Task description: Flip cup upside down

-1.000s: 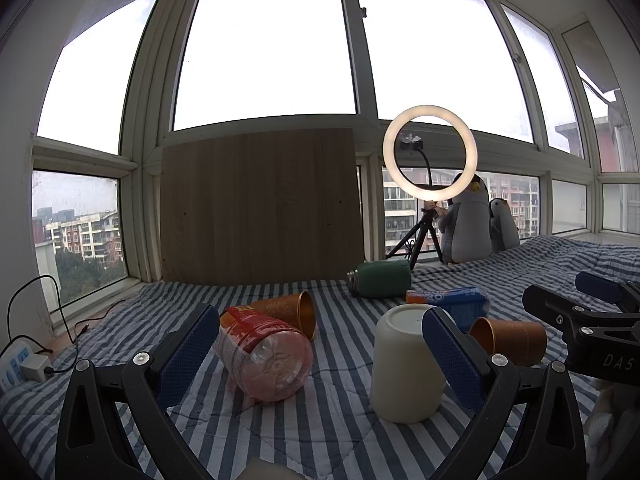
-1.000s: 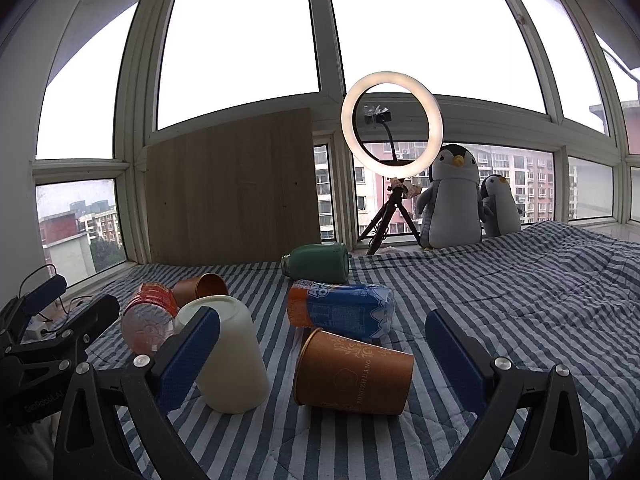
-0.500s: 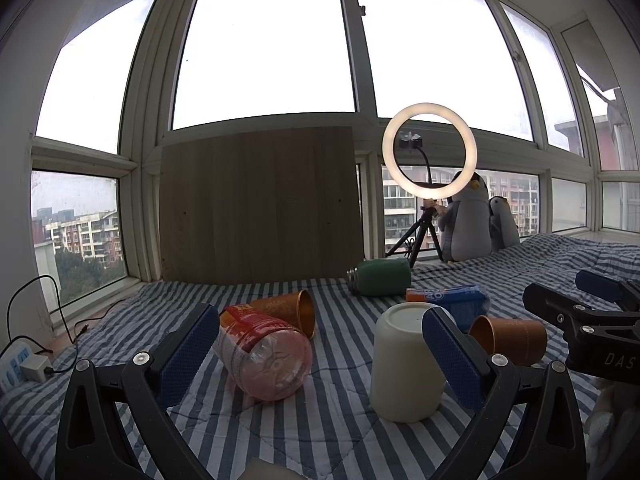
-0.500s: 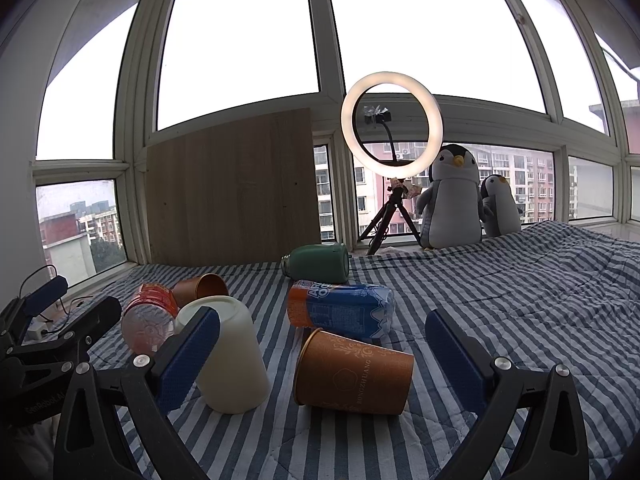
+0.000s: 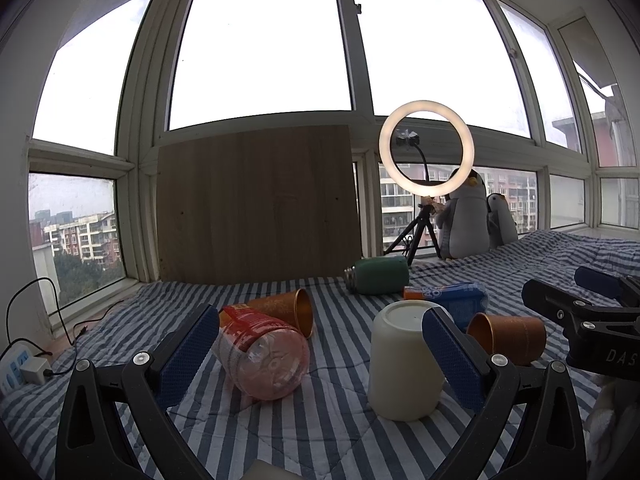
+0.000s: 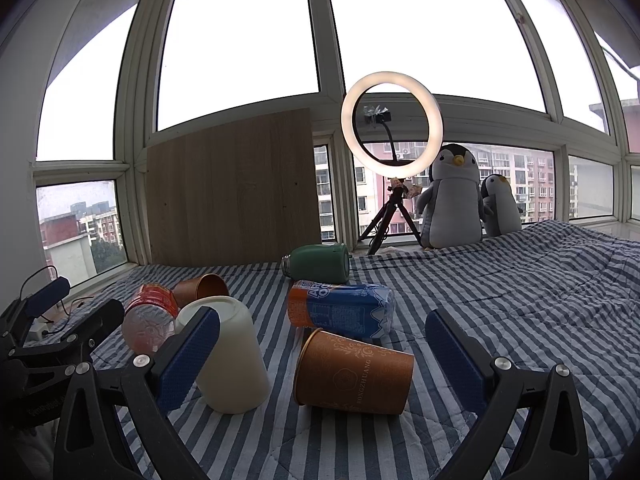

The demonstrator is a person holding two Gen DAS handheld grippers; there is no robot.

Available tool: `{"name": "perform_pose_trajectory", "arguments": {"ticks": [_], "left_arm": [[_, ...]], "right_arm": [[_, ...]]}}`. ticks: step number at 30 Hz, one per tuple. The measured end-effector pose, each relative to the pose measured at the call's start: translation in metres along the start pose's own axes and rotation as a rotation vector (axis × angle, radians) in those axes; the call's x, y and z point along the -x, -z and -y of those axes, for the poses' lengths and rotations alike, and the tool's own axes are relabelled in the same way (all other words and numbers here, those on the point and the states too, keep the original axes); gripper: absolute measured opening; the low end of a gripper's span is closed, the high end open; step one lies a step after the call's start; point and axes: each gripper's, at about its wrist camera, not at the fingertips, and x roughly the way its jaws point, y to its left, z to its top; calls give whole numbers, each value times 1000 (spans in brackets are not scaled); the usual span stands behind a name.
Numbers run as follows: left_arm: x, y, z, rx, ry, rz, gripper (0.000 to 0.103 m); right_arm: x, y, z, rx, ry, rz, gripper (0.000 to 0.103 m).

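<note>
A cream cup [image 5: 404, 364] stands upside down on the striped bedspread; it also shows in the right wrist view [image 6: 232, 356]. My left gripper [image 5: 320, 350] is open and empty, the cup just inside its right finger. My right gripper [image 6: 324, 354] is open and empty, with a brown paper cup [image 6: 352, 372] lying on its side between the fingers; that cup also shows in the left wrist view [image 5: 508, 336]. A second brown cup [image 5: 288, 310] lies on its side behind a red-labelled clear bottle [image 5: 262, 352].
A blue and orange bottle [image 6: 340, 314] and a green flask [image 6: 320, 262] lie further back. A ring light on a tripod [image 6: 392, 124], two penguin toys [image 6: 454, 196] and a wooden board [image 6: 232, 188] stand by the windows. A power strip [image 5: 24, 364] lies at the left.
</note>
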Motion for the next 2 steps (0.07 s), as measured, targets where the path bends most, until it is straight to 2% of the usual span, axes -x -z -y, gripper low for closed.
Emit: {"name": "perform_pose_trajectory", "arguments": {"ticks": [2], "left_arm": [[0, 0, 0, 3, -1, -1, 103]], "right_arm": [[0, 0, 0, 0, 0, 0, 102]]}}
